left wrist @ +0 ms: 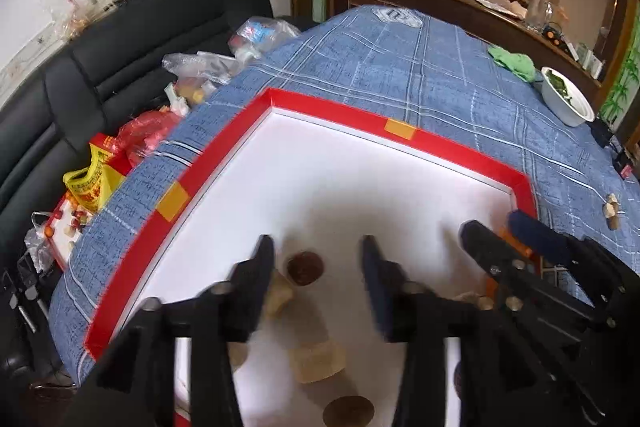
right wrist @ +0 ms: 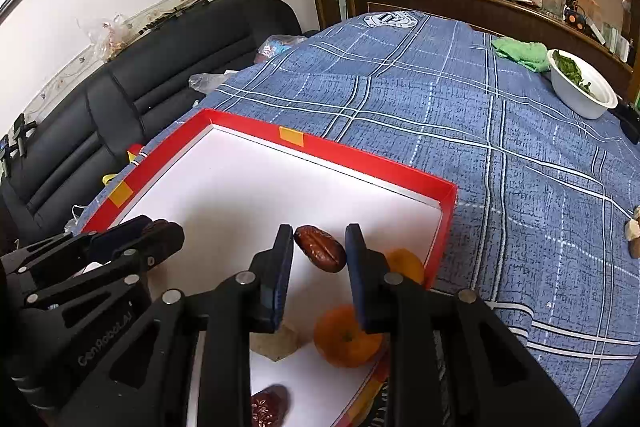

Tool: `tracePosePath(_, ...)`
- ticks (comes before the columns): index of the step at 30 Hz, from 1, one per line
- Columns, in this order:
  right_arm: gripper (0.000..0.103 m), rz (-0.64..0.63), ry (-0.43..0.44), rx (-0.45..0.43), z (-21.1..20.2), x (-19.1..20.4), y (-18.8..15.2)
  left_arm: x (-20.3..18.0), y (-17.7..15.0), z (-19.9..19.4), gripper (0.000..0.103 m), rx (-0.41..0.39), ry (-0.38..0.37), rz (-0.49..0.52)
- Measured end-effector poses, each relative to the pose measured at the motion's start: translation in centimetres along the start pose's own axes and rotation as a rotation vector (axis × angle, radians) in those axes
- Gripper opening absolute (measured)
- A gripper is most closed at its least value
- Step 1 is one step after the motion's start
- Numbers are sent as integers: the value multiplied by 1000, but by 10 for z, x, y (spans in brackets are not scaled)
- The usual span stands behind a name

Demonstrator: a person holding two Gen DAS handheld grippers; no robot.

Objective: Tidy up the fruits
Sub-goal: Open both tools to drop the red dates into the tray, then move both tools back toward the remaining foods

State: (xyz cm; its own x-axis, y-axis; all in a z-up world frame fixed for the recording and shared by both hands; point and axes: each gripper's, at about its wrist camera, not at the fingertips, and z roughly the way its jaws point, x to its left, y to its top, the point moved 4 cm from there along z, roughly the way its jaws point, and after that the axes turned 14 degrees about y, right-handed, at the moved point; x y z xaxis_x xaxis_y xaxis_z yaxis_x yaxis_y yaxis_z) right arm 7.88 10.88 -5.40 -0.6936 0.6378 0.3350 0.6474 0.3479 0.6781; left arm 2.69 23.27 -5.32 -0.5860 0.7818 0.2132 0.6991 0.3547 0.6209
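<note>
Downward-tilted, both claws over the red tray (right wrist: 436, 195): left claw (left wrist: 318, 247) agape, empty; right claw (right wrist: 320, 235) loosely around a date (right wrist: 320, 253).

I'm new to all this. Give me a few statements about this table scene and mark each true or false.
1. The tray has a red rim. True.
2. A date lies between the right hand-held gripper's fingers. True.
3. The tray holds bananas. False: it holds oranges, dates and pale chunks.
4. The tablecloth is plain green. False: it is blue with white check lines.
5. A white bowl with greens sits at the table's far right. True.
</note>
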Motion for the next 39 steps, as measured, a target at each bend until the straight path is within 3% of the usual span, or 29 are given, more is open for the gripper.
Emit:
tracePosePath(1, 48, 1, -4, 9, 0, 0, -1, 1, 0, -2, 62, -12, 15, -3)
tracePosePath(2, 51, 2, -4, 8, -1, 0, -1, 2, 1, -5, 68, -25, 21, -10)
tracePosePath(7, 59, 26, -13, -44, -23, -9, -2, 2, 3, -23, 74, -62, -9, -43)
tracePosePath(13, 59, 60, -43, -125, -71, -33, -11, -23, 0, -39, 76, -87, -75, -26)
tracePosePath(17, 59, 151, -129, -167, -109, -82, -27, -53, -4, -48, 76, -97, -122, 33)
tracePosePath(22, 59, 346, -302, -176, -150, -182, -54, -96, -5, -56, 76, -94, -174, 110)
tracePosePath(24, 55, 393, -357, -164, -157, -215, -60, -117, -3, -58, 76, -97, -197, 138)
tracePosePath(27, 46, 434, -353, -143, -155, -242, -59, -145, 0, -62, 76, -108, -211, 187)
tracePosePath(33, 37, 392, -361, -100, -133, -261, -41, -209, 7, -67, 76, -132, -267, 276)
tracePosePath(36, 22, 381, -364, -97, -131, -269, -39, -243, 9, -69, 76, -142, -311, 318)
tracePosePath(39, 22, 371, -349, -90, -133, -272, -40, -287, 6, -68, 76, -135, -370, 385)
